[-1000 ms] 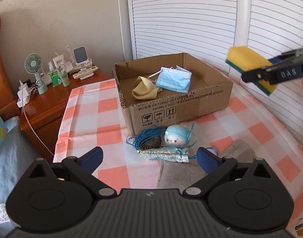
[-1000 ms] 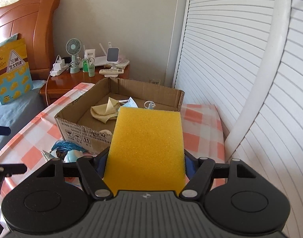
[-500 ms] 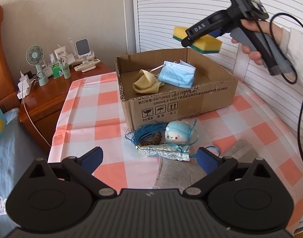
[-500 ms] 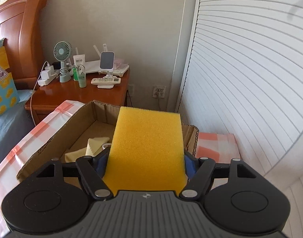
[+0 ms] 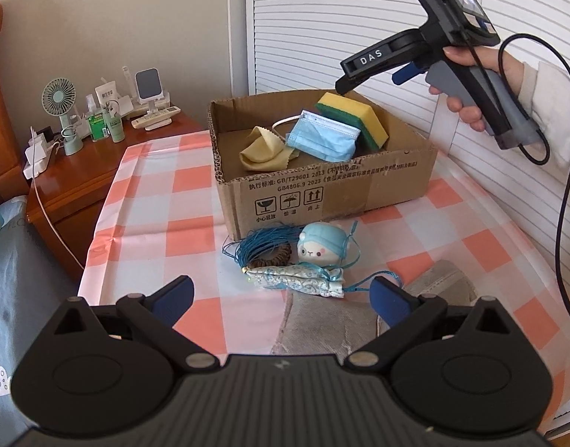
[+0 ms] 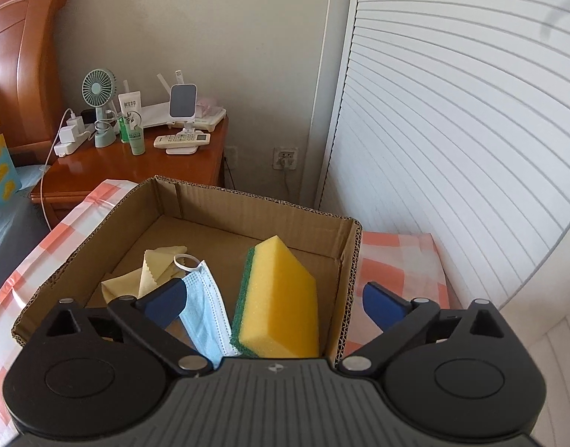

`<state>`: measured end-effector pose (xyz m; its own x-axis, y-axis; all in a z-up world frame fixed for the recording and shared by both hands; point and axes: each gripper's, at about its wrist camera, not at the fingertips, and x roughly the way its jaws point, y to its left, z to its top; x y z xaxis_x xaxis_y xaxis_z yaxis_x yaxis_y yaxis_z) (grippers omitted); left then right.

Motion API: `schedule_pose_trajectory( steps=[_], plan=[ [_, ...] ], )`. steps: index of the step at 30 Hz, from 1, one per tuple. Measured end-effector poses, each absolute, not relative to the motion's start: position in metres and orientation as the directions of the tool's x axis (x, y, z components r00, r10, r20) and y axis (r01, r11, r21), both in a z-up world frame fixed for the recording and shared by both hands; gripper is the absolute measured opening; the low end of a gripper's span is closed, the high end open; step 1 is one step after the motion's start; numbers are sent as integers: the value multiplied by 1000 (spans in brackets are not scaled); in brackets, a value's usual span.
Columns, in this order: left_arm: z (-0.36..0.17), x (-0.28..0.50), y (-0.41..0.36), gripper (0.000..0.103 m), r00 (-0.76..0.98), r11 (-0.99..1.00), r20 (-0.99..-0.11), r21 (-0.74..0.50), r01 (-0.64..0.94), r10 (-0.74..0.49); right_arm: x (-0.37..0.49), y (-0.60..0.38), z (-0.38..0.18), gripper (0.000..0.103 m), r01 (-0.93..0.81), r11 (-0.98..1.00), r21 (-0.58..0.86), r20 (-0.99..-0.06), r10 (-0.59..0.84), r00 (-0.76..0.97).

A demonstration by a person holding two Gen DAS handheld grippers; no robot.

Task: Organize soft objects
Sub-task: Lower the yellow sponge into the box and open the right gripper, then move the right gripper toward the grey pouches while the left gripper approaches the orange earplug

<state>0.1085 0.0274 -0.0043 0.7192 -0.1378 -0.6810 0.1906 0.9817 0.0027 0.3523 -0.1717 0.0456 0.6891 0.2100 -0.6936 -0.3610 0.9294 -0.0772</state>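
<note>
The cardboard box serves as the collection bin and as the reference for all positions. Inside it, the yellow-and-green sponge lies tilted against the right-hand wall, touching the blue face mask beside it; the yellow cloth lies at the left of the mask. The right gripper hangs above the box's near right corner with its jaws spread wide and nothing between them, a position consistent with a drop into the box. The left gripper hovers in front of the box, low over the checked tablecloth, jaws likewise wide apart and empty. Just in front of the box lie the items not yet sorted: a blue cord coil, a small blue plush toy, a floral fabric pouch, and a grey cloth nearest the left gripper. Judged from this layout, the left gripper is positioned for the next pickup, probably the pouch or plush
</note>
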Motion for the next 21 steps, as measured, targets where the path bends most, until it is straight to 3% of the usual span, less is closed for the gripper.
schedule_pose_trajectory(
  steps=[12, 21],
  plan=[
    [-9, 101, 55, 100, 731, 985, -671, 4, 171, -125, 264, -188, 51, 103, -327, 943, -66, -677, 198, 709],
    [-19, 95, 59, 100, 702, 978, -695, -3, 211, -154, 183, -194, 4, 103, -318, 947, -56, -722, 181, 668]
  ],
)
